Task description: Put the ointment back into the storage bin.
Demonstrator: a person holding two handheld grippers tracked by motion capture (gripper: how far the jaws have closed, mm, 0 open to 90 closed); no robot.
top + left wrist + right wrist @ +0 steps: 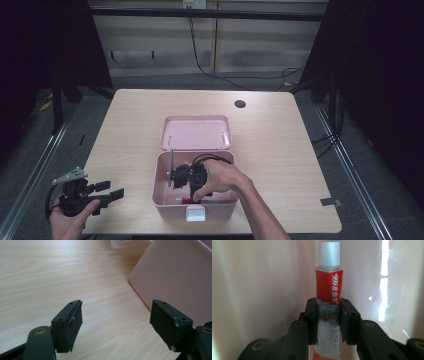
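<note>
A wood table (135, 120) has a pink box (165, 200) near the middle, close to the near edge. Its lid (196, 133) is open & lies flat just behind it, on the far side. A white latch (195, 214) sits on the box's near wall.

The right hand (222, 177) reaches into the box w/ the right gripper (192, 192). In the right gripper view the two black jaws pinch a red & silver tube (329, 302) w/ a white cap (330, 253). The tube points up in that view, cap away from the jaws, w/ shiny pink box walls all round. White "999" & some other writing run down the red part. From the high view a bit of red shows low in the box, by the near wall.

The left hand (67, 215) holds the left gripper (107, 192) at the near left corner of the table, well apart from the box. Its jaws are spread wide w/ nothing between them. In the left gripper view the bare table shows thru the gap & the pink box (175, 277) is on the right.

A dark round hole (240, 104) is in the table at the far right.
</note>
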